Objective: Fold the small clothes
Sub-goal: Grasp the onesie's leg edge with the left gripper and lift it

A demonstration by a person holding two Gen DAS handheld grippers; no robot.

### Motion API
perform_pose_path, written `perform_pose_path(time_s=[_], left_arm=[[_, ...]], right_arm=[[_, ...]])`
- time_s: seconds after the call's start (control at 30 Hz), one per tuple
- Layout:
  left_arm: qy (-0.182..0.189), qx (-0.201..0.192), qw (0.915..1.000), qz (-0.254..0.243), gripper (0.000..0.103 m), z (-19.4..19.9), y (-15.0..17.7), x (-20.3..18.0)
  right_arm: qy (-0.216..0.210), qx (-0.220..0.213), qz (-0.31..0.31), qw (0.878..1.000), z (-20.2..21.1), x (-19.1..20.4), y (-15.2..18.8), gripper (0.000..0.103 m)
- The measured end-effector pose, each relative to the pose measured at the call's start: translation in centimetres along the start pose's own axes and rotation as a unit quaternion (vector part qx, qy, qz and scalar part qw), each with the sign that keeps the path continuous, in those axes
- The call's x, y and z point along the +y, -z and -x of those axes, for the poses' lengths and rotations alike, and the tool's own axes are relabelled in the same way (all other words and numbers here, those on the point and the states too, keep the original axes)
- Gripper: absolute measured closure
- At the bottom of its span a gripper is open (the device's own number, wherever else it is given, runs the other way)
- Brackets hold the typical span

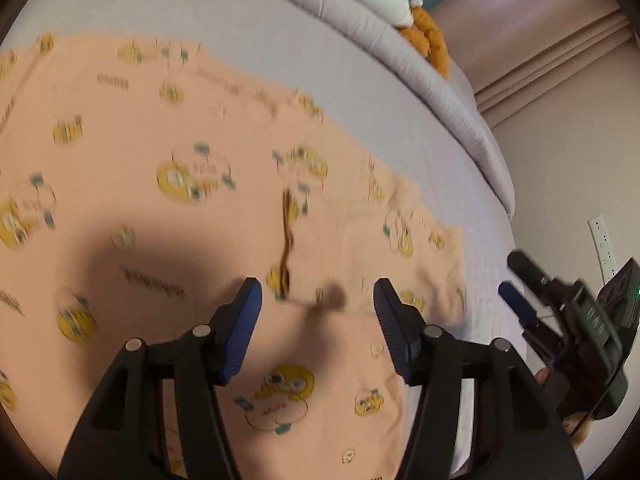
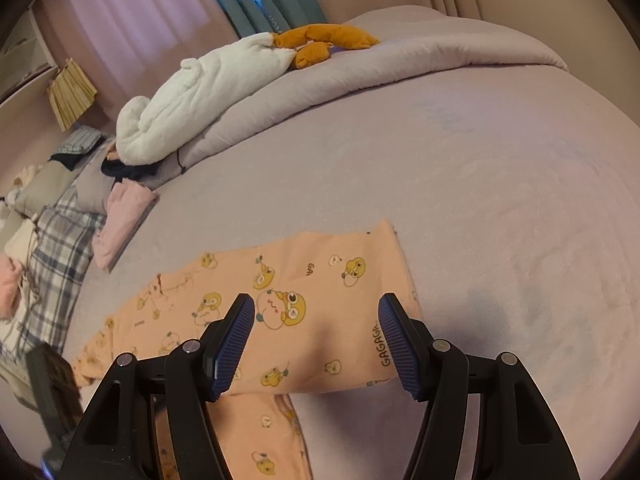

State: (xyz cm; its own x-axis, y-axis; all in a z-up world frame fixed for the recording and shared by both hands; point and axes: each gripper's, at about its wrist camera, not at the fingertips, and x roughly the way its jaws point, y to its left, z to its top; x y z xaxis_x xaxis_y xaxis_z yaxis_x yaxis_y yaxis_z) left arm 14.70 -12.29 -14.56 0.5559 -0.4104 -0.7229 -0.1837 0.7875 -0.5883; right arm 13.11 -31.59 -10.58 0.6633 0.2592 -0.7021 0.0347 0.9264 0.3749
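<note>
Both tongs, left and right, hover open and empty above the peach garment lying flat on the bed.

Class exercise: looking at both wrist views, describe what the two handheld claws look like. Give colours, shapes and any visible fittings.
Both look alike. The left claw and the right claw each have two angular black plastic arms with cut-out slots, round silver pivot pins, and slim blue pads with a fine ribbed texture. No cables or sleeves show.
</note>
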Motion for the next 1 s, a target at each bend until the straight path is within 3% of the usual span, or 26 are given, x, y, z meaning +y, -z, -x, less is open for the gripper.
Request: perform_pose_path(time_s=[0.2, 0.3, 0.37, 0.43, 0.47, 0.53, 0.77, 1.0], left_arm=[[0.022, 0.001, 0.9998, -0.004, 0.046, -2.3, 1.0, -1.3], [0.042, -0.008, 0.9987, 0.029, 0.048, -3.1, 0.5, -0.9], [0.047, -0.015, 0.9979, 0.042, 0.062, -3.5, 0.1, -0.8], [0.035, -0.019, 0.9984, 0.039, 0.091, -3.8, -0.2, -0.8], [0.027, -0.025, 0.9988, 0.031, 0.096, -3.9, -0.3, -0.9], [0.019, -0.035, 0.9989, 0.024, 0.097, -3.9, -0.3, -0.9], [-0.011, -0.135, 0.9905, -0.024, 0.099, 0.6, -1.5, -2.7], [-0.032, -0.176, 0.9833, -0.031, 0.099, 4.9, -4.5, -0.9]], right_arm=[[0.001, 0.003, -0.003, 1.000, -0.2, 0.0, 0.2, 0.039], [0.001, 0.004, -0.001, 1.000, -0.3, 0.2, 0.2, 0.039], [0.002, 0.005, -0.001, 1.000, -0.4, 0.1, 0.1, 0.039], [0.005, 0.006, -0.002, 1.000, -0.5, 0.1, 0.1, 0.039], [0.007, 0.008, -0.003, 1.000, -0.7, 0.0, 0.1, 0.039], [0.008, 0.010, -0.002, 1.000, -0.8, 0.1, 0.3, 0.039], [0.011, 0.015, 0.004, 1.000, -1.1, 0.4, 0.4, 0.039], [0.007, 0.026, 0.016, 1.000, -1.8, 1.1, 0.6, 0.039]])
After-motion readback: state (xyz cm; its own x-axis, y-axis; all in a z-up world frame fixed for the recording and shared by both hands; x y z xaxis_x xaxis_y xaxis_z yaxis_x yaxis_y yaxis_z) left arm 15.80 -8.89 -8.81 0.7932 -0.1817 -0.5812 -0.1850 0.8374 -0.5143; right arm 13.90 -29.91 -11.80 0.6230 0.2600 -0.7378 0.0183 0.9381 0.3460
